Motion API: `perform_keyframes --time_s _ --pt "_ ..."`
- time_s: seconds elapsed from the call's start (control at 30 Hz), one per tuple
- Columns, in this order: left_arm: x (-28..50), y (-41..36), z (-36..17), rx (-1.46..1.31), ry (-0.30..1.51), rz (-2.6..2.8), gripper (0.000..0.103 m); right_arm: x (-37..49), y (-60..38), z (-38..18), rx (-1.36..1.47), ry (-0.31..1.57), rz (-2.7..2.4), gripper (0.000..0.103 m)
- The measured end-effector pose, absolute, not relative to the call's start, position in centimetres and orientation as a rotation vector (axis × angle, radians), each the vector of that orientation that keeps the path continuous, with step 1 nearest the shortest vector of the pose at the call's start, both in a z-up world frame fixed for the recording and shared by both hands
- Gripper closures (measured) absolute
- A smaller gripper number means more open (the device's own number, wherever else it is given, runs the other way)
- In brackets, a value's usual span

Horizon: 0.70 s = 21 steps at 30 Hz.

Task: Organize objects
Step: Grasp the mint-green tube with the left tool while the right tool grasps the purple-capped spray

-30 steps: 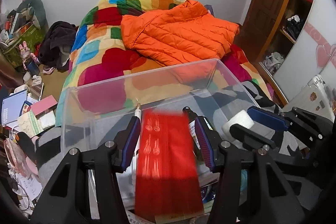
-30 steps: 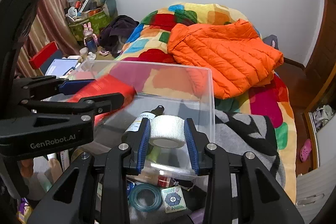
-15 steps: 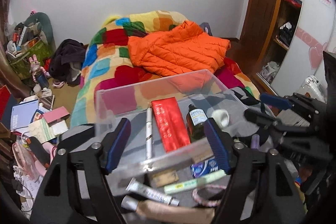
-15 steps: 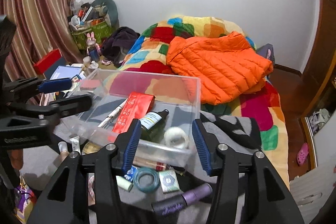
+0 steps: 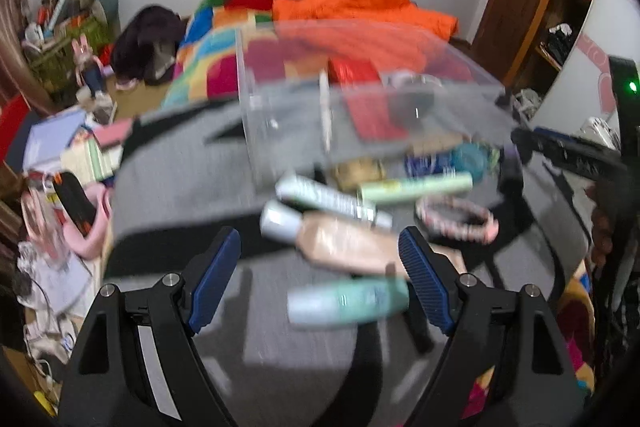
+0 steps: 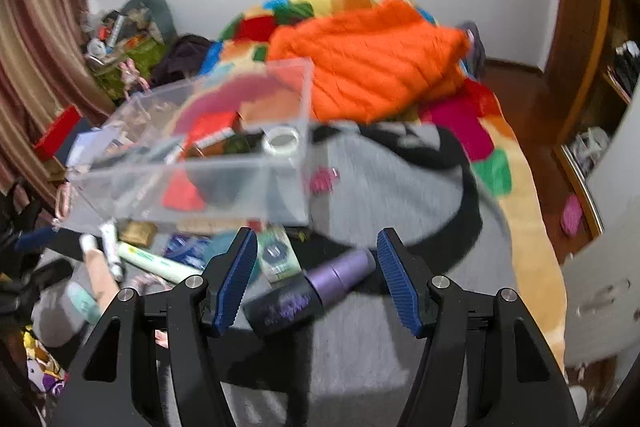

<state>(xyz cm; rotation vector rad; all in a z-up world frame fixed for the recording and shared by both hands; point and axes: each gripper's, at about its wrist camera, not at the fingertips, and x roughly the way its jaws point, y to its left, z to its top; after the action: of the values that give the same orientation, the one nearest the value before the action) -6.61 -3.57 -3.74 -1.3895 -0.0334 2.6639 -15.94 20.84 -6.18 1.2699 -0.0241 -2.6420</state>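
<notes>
- The clear plastic box point(image 6: 192, 183) sits on the grey blanket point(image 6: 392, 195) on the bed. Inside are a red packet point(image 6: 182, 193), a roll of white tape point(image 6: 282, 141), and what may be a dark bottle, too blurred to be sure.
- The left gripper point(image 5: 320, 279) is opening and grips nothing; a beige tube point(image 5: 344, 245) and a mint tube point(image 5: 348, 301) lie beneath.
- The right gripper point(image 6: 314, 273) is also opening and empty, above a purple bottle point(image 6: 312, 289).

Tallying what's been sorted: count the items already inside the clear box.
4 visible: red packet, white pen, dark bottle, tape roll, all in the clear box. Blur may hide more.
</notes>
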Motion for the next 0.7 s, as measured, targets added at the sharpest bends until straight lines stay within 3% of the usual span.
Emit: perform_keyframes --time_s 0.57,0.63,0.7 --pt "-4.2 -2.0 -6.7 -1.398 -0.009 2.723 0.016 -15.5 21.1 -9.2 1.374 -0.176 -2.566 0.043" --pt "-4.1 -2.1 -6.6 -1.385 -0.022 2.743 0.025 -15.3 21.5 -9.1 1.365 -0.197 -2.575 0.046" --pt "-3.9 -2.1 -6.6 -1.372 -0.011 2.759 0.03 -15.1 21.6 -8.9 1.359 -0.182 -2.584 0.061"
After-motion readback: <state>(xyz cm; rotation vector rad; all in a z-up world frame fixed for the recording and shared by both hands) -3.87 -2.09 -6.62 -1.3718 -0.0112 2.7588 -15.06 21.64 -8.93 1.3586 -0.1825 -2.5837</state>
